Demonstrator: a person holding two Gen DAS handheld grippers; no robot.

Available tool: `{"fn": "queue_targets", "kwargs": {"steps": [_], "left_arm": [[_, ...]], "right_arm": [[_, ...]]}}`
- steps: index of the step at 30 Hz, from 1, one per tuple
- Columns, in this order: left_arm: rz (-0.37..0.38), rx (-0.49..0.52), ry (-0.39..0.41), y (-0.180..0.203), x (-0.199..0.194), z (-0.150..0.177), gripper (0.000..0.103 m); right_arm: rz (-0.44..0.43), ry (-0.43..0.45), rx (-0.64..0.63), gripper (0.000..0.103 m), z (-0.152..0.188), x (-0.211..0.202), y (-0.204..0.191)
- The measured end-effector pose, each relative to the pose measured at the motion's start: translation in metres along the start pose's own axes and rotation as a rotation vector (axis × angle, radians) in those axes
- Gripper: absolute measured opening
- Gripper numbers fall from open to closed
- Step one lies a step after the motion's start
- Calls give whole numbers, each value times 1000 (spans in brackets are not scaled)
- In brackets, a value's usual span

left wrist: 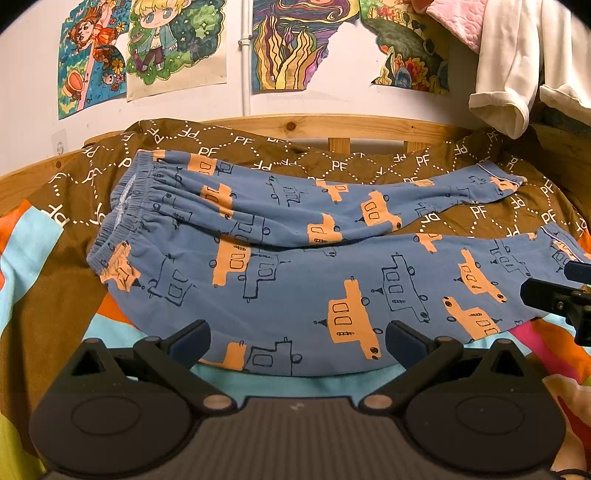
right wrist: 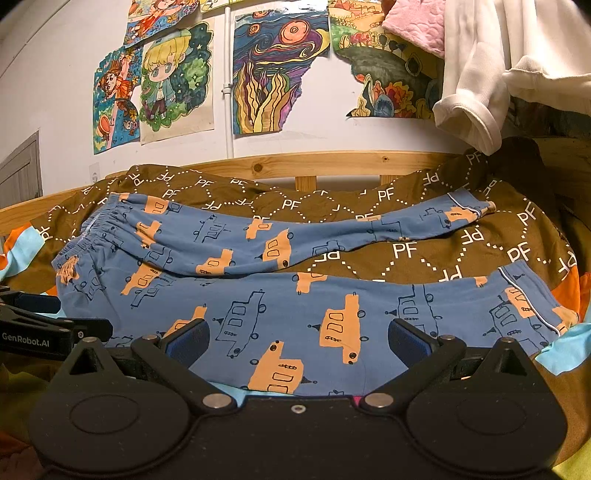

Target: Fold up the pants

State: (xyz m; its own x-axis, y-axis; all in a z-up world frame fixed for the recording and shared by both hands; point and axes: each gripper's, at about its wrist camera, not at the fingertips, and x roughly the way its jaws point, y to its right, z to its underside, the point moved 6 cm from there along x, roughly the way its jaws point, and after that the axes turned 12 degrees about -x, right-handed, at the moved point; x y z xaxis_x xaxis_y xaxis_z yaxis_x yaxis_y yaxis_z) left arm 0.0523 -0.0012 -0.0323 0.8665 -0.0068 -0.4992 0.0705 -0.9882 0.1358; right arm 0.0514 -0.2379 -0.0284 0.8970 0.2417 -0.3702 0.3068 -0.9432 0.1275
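Pants (left wrist: pixel 295 295) lie flat across the bed (left wrist: pixel 55 314), waistband at its left edge. The left gripper (left wrist: pixel 297 341) and right gripper (right wrist: pixel 297 341) hover at the near leg, jaws spread wide, holding nothing.

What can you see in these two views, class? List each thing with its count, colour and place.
Blue fleece pants with orange car print: one, spread flat on the bed, waistband left, legs apart.
Brown blanket with white PF lettering: one, under the pants.
Multicoloured striped bedcover: one, beneath the blanket.
Pine bed rail: one, behind the bed.
Coloured drawings: at least four, on the white wall.
White garment: one, hanging upper right.
Pink quilted cloth: one, top right.
Left gripper: black, open, near pants' front edge.
Right gripper: black, open, alongside.
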Motion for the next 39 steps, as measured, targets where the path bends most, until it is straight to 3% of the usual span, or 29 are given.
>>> {"fn": "queue_targets", "kwargs": {"steps": [16,26,33,39], "left_arm": [[-2,-2,-6,0,0,3,103],[-22,-2,-50,-1,9,2,103],[-41,36,-25,-11,18,-54,103],[-109,205,36,-35,43,-153,103]], "right_arm": [[0,-4,-1,102,1,0,-1],[-5,-18,8,102,1,3,1],[-87,-27,55,102,-36,15,26],[-211,-95,-23,102,-88,61,58]]}}
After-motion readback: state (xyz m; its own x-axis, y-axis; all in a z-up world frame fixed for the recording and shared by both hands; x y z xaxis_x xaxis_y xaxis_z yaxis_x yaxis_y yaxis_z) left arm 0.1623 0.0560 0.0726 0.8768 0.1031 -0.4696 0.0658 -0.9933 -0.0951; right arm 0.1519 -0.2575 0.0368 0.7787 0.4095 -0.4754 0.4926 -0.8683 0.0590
